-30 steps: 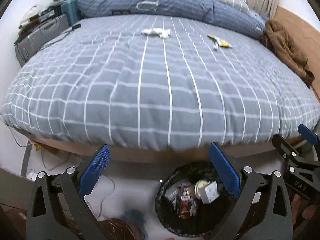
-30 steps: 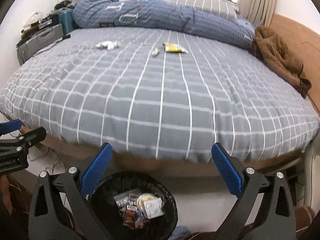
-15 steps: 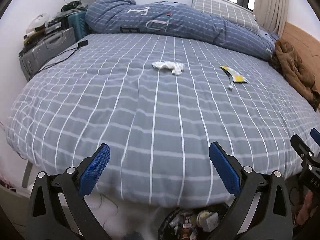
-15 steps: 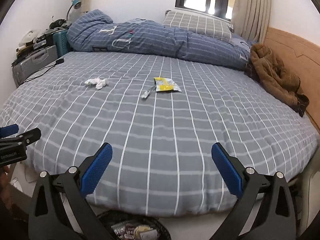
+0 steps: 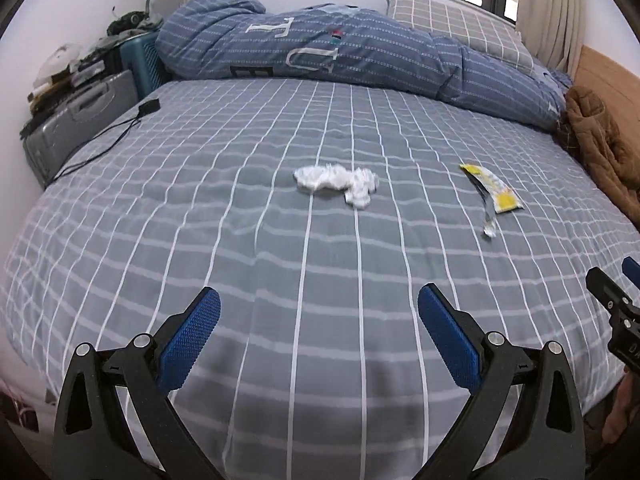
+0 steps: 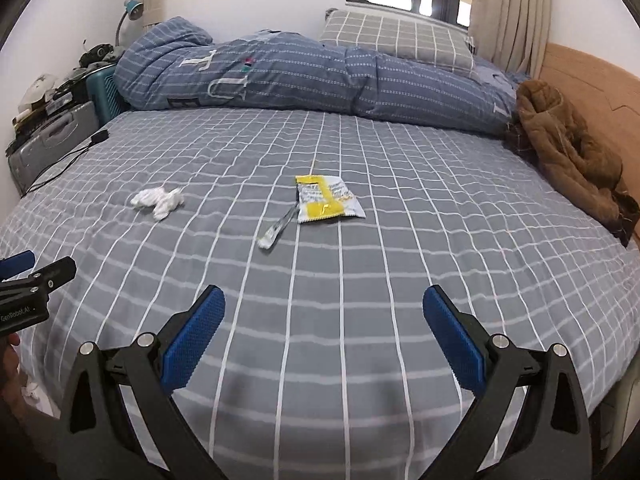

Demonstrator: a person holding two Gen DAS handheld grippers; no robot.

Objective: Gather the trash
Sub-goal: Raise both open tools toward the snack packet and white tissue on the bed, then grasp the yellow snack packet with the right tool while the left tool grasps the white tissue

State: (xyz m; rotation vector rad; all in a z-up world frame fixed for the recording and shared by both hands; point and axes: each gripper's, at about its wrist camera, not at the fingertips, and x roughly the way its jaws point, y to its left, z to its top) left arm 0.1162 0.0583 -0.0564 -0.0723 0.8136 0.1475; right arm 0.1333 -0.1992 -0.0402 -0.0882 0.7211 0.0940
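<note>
Tissue [image 5: 338, 181] lies well ahead of left hand-held gripper [image 5: 319, 332]

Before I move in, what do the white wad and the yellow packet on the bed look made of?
White wad: probably tissue paper; matte, crumpled, fuzzy-edged.
Yellow packet: probably thin plastic film; flat, printed, with a crimped edge and slight sheen.

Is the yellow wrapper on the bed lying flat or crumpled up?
Flat. The yellow wrapper lies spread on the grey checked bedspread, its printed face up, beside a small clear strip. The white tissue is the crumpled piece.
</note>
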